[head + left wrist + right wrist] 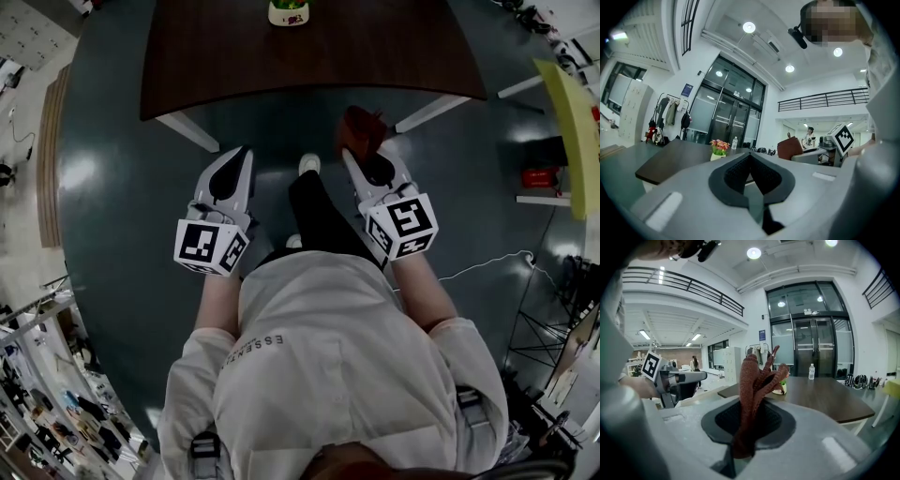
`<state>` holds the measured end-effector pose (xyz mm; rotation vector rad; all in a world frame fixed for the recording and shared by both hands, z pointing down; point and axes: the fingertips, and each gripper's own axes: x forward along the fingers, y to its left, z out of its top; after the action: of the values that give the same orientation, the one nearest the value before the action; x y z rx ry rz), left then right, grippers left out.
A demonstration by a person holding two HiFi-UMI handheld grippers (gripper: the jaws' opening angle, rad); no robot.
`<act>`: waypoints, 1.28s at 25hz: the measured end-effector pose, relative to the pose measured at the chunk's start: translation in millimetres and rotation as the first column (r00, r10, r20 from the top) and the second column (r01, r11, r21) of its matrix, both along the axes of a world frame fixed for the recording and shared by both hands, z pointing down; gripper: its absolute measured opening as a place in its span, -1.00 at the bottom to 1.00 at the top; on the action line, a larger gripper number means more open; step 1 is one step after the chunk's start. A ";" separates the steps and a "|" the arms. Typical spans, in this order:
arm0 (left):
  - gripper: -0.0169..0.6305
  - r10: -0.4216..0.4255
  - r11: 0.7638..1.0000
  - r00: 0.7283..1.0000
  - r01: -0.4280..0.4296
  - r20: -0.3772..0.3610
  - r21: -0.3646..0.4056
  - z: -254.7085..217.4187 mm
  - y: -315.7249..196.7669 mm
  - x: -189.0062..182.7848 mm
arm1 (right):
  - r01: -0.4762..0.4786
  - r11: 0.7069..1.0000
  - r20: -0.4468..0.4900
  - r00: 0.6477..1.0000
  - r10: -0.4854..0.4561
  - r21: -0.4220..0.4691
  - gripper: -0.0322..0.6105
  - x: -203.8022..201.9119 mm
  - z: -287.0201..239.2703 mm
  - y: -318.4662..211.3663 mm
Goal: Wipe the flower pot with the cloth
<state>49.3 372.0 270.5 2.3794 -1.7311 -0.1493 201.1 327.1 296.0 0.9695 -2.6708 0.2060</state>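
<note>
Head view cuts the flower pot [289,11] off at its top edge, where it stands on the dark table [309,66], well apart from both grippers; the left gripper [246,152] has its jaws pressed together with nothing between them; the right gripper [349,155] is clamped on the reddish-brown cloth [362,129], whose bunched folds rise past its tips; in the right gripper view these folds hide nearly all of the pot; the left gripper view shows it small, beyond the closed jaws.

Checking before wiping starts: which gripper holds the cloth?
The right gripper: its jaws pinch the reddish-brown cloth, while the left gripper is shut and empty.
</note>
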 end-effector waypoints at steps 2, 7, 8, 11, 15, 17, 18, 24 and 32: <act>-0.90 -0.011 1.000 1.000 0.011 -0.001 -0.008 5.3 -19.8 -4.6 | 0.005 1.000 -0.001 1.000 -0.005 -0.012 -0.73 -2.7 6.1 -21.3; -0.90 -0.026 0.999 1.000 0.026 0.009 -0.036 20.4 -85.2 -9.1 | 0.019 0.998 -0.007 1.000 -0.019 -0.053 -0.73 -4.7 26.0 -94.1; -0.90 -0.027 0.999 1.000 0.028 0.014 -0.044 22.4 -100.1 -12.8 | 0.020 0.998 -0.011 1.000 -0.020 -0.061 -0.73 -7.0 29.0 -110.8; -0.90 -0.043 0.996 0.999 0.045 0.032 -0.080 29.0 -150.1 -28.9 | 0.019 0.996 -0.028 0.999 -0.022 -0.087 -0.73 -15.1 37.5 -166.5; -0.90 -0.055 0.990 0.997 0.062 0.052 -0.128 39.5 -219.4 -49.0 | 0.024 0.989 -0.063 0.997 -0.033 -0.149 -0.73 -28.7 58.9 -238.1; -0.90 -0.062 0.987 0.997 0.070 0.056 -0.145 44.0 -252.5 -57.4 | 0.042 0.982 -0.090 0.994 -0.059 -0.186 -0.73 -38.6 74.8 -266.6; -0.90 -0.064 0.986 0.996 0.071 0.056 -0.150 45.9 -268.4 -60.6 | 0.052 0.977 -0.102 0.992 -0.075 -0.205 -0.73 -44.0 82.8 -279.7; -0.90 -0.004 0.992 0.996 0.015 0.085 -0.128 60.8 -339.8 -67.1 | 0.095 0.957 -0.147 0.979 -0.139 -0.274 -0.73 -79.7 121.6 -345.1; -0.88 0.126 0.971 0.981 -0.091 0.147 -0.221 121.0 -408.1 -83.6 | 0.077 0.924 -0.218 0.961 -0.169 -0.375 -0.73 -111.7 172.9 -383.7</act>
<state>-34.2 -36.1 391.6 2.3740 -1.5840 0.2391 89.4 -56.6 468.9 0.6585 -2.3408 0.4983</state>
